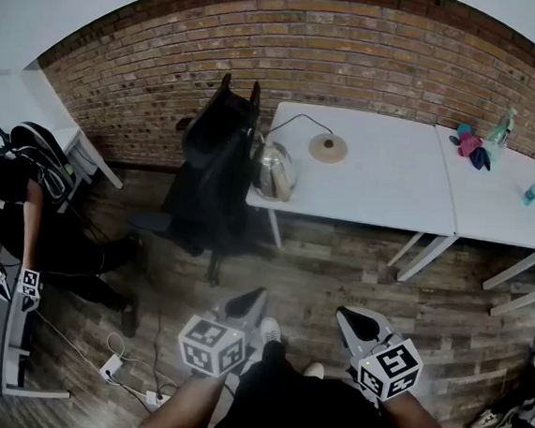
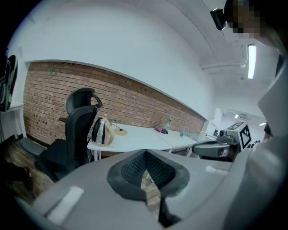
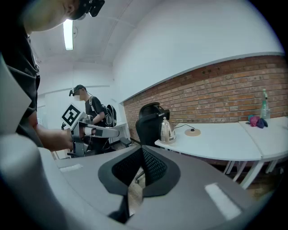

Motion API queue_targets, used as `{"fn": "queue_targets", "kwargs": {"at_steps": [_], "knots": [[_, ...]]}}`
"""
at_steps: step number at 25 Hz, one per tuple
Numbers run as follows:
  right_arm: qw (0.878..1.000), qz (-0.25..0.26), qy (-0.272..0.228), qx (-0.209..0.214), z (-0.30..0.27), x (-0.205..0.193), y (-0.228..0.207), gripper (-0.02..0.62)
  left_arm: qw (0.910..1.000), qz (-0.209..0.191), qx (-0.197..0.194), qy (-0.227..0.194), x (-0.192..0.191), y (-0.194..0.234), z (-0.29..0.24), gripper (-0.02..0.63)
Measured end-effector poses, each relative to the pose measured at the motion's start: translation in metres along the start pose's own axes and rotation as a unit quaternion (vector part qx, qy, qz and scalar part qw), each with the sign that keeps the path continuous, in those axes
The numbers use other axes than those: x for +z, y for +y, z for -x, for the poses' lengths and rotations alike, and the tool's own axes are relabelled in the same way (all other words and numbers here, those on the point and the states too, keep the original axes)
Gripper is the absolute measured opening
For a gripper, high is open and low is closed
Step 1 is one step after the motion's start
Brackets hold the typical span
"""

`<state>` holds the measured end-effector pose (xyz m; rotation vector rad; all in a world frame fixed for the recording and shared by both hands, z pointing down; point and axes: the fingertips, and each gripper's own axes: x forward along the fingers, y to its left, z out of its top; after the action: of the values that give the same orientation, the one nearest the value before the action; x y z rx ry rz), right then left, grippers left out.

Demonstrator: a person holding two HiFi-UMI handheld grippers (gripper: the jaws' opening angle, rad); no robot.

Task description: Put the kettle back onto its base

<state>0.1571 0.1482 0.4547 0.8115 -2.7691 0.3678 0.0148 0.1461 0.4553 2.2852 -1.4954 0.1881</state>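
L claw first: reads shut, pads together, nothing btwn them. Same for R claw: closed, empty. Notes both carried low over the wood floor, tipped slightly down, well apart from the work. Judges this a carry posture, approach not yet begun.

Locates kettle upright on white tabletop, at its L near corner, close to the edge. Locates base on same tabletop, near kettle but apart from it, further in twd the brick wall, w/ cord trailing off it. Judges kettle parked off base, so task wholly outstanding: grasp, lift, short transfer, set down centred.

Edges/room: notes black office chair just beside tabletop's L edge, next to kettle; limits approach from that side. Finds front edge open to the floor. Notes second tabletop butted on R w/ bottle & cloth items, well apart from base. Notes power strip & cables on floor at L, plus another person, all off the direct route. Judges main risk as kettle's corner position: a nudge outward could send it off the edge.
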Motion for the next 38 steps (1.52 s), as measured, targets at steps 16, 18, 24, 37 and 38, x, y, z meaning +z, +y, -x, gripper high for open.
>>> {"fn": "queue_targets", "kwargs": {"at_steps": [16,18,24,37,38], "knots": [[0.998,-0.030,-0.011,0.046,-0.0028,0.0040,0.0080,0.026,0.9999,-0.002,0.000,0.015,-0.0057,-0.0031,-0.0035,0.000],[0.999,-0.021,-0.015,0.044,-0.0029,0.0056,0.0075,0.026,0.9998,-0.002,0.002,0.017,-0.0073,-0.0031,-0.0046,0.001],[0.999,-0.017,-0.017,0.034,-0.0024,0.0018,0.0030,0.026,0.9999,-0.002,0.007,0.015,-0.0087,-0.0016,-0.0051,0.000],[0.999,-0.018,-0.019,0.035,-0.0016,0.0047,-0.0005,0.028,0.9999,-0.002,0.012,0.012,-0.0063,-0.0028,-0.0047,0.000],[0.999,-0.018,-0.018,0.036,-0.0018,0.0045,-0.0007,0.027,0.9998,-0.002,0.013,0.012,-0.0061,-0.0027,-0.0047,0.000]]}}
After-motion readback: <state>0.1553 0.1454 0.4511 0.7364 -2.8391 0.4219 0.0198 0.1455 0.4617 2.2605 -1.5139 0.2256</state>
